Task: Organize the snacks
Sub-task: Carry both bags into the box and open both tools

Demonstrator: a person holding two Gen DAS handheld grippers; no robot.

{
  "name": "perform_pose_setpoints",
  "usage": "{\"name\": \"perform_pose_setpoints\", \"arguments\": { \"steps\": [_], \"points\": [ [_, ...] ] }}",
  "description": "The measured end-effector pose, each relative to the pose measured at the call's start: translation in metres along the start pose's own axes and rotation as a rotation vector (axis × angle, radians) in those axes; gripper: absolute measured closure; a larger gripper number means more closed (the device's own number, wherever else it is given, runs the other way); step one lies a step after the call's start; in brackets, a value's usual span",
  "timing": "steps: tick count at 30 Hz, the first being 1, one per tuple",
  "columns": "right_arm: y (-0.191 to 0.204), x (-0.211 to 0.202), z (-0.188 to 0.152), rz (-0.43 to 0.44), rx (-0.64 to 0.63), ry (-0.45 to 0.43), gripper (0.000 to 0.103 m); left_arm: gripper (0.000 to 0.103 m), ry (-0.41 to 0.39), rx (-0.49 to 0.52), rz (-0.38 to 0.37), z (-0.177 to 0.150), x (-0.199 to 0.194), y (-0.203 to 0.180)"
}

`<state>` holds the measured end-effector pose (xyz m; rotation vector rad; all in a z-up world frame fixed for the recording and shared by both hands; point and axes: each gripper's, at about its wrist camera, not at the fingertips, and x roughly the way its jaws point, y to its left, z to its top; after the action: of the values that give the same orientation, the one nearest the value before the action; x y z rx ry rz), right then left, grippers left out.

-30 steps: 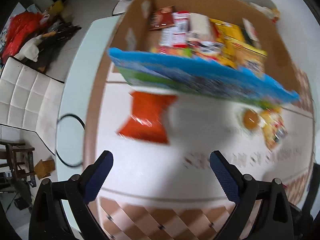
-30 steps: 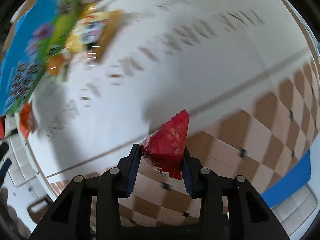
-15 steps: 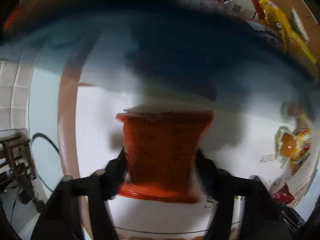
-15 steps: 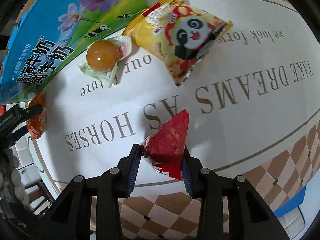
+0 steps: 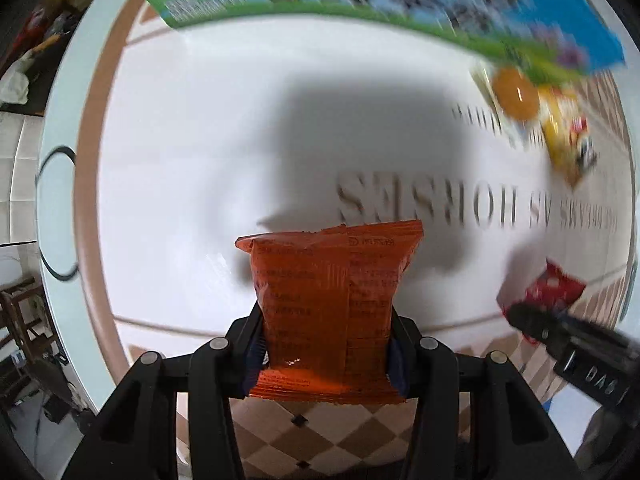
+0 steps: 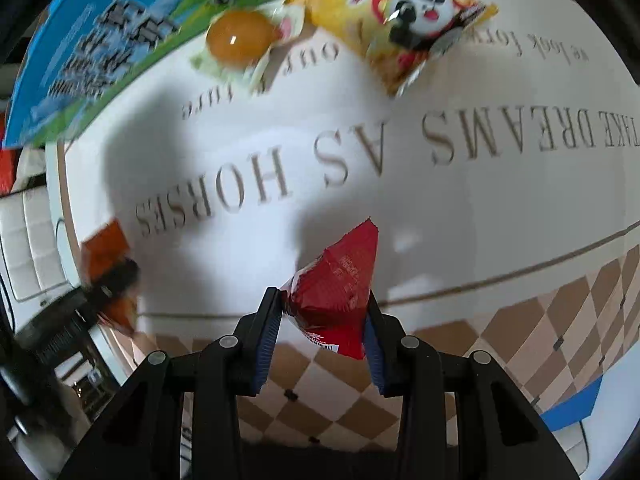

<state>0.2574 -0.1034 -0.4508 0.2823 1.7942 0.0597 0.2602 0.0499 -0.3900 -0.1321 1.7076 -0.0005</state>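
Left claw [image 5: 326, 354], gaping before, now clenched on orange packet [image 5: 326, 304] (print blurred); right claw [image 6: 320, 334] gripping red packet [image 6: 336, 292].

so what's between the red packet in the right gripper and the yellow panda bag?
Nothing: bare white tablecloth with printed lettering separates the red snack packet from the yellow panda-print bag, clearest in the right wrist view.

Right tool [image 6: 322, 330] clamps red packet [image 6: 336, 296]; panda bag [image 6: 404, 20] beyond.
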Motion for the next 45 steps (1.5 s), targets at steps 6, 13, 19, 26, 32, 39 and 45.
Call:
{"name": "perform_pose_setpoints", "arguments": {
  "steps": [6, 13, 19, 26, 32, 39, 45],
  "points": [
    [0.008, 0.015, -0.004, -0.018, -0.009, 0.050, 0.061, 0.056, 0.009, 0.038, 0.032, -0.009, 0.015, -0.012],
    [0.018, 0.022, -0.006, -0.039, -0.019, 0.062, 0.058, 0.056, -0.002, 0.055, 0.059, -0.010, 0.012, -0.020],
    [0.034, 0.028, -0.005, -0.075, -0.061, 0.046, 0.062, 0.058, -0.004, 0.057, 0.060, 0.005, 0.010, -0.037],
    [0.042, -0.004, -0.010, -0.029, -0.058, -0.014, 0.063, 0.058, -0.074, 0.063, 0.003, 0.009, -0.038, -0.030],
    [0.066, -0.091, 0.001, 0.096, -0.097, -0.147, 0.063, 0.058, -0.240, 0.069, -0.071, 0.041, -0.137, -0.029],
    [0.080, -0.200, 0.062, 0.116, -0.142, -0.340, 0.063, 0.058, -0.364, 0.066, -0.038, 0.116, -0.201, -0.015],
    [0.085, -0.207, 0.138, 0.010, -0.104, -0.375, 0.063, 0.057, -0.256, 0.004, 0.010, 0.202, -0.173, 0.018]
  ]
}}
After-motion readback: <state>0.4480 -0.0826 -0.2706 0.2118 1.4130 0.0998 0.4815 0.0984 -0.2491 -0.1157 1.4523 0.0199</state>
